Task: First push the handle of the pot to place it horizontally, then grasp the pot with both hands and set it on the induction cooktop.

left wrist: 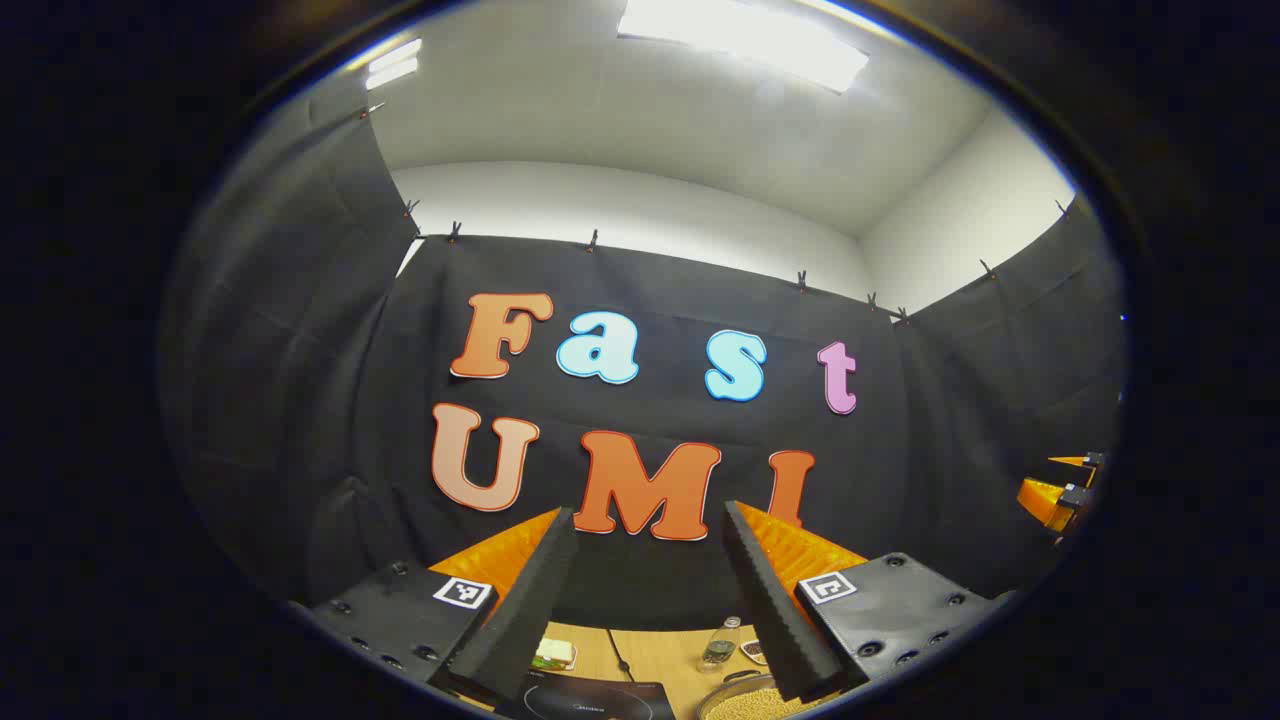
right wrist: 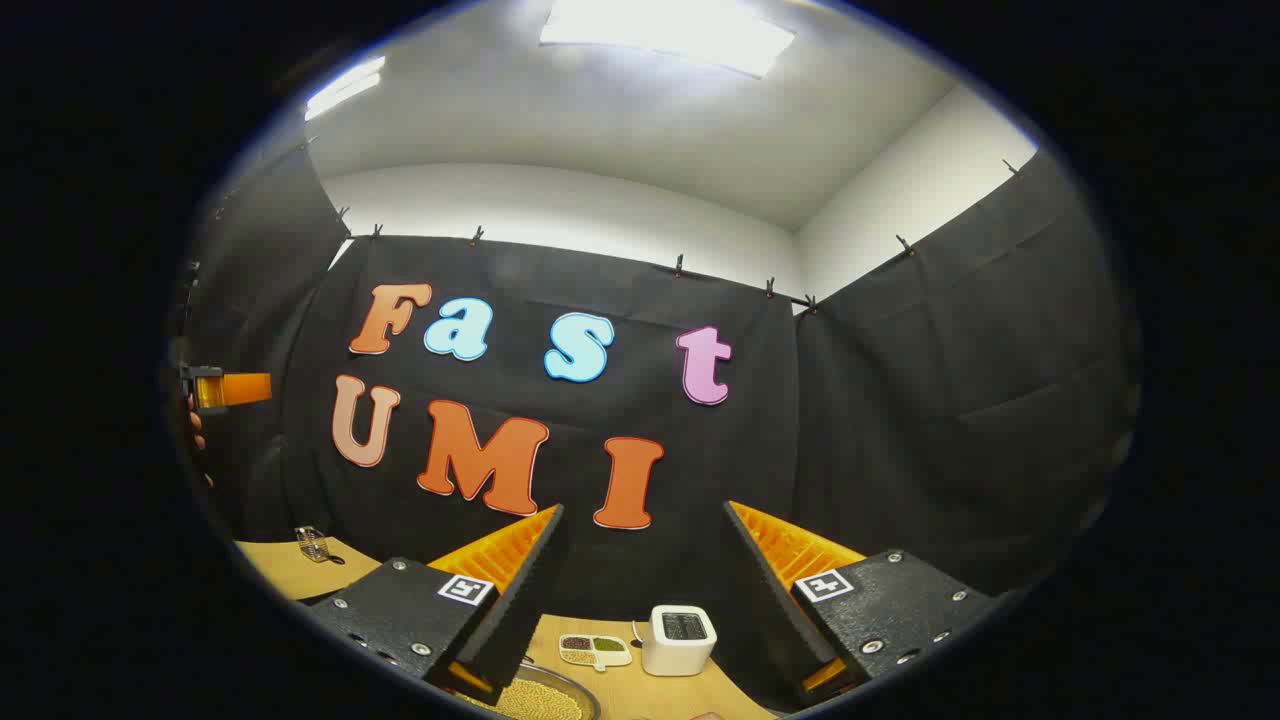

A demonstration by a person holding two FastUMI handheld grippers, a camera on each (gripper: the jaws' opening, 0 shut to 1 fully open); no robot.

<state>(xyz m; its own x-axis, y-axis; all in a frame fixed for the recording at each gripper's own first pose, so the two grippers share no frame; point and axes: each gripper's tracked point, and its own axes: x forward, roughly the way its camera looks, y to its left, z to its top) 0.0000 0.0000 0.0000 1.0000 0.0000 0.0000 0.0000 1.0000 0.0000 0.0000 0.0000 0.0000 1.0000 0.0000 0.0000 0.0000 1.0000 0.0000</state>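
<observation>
The pot (left wrist: 722, 688) shows as a metal rim around yellow grains, low between my left gripper's fingers; its handle is hidden. Left of it lies the black induction cooktop (left wrist: 590, 700). My left gripper (left wrist: 648, 512) is raised well above the table, pointing at the back wall, open and holding nothing. The right gripper view has the pot (right wrist: 572, 684) at the bottom, left of centre. My right gripper (right wrist: 645, 512) is also held high, open with nothing between its fingers. Each gripper appears at the other view's edge: the right gripper (left wrist: 1060, 490) and the left gripper (right wrist: 225, 388).
A wooden table (right wrist: 290, 570) carries a white box-shaped device (right wrist: 680, 635), a divided dish of beans (right wrist: 595, 650) and a small wire object (right wrist: 315, 543). A small glass bottle (left wrist: 720, 645) and a white-and-green item (left wrist: 553, 655) stand behind the cooktop. Black cloth walls surround the table.
</observation>
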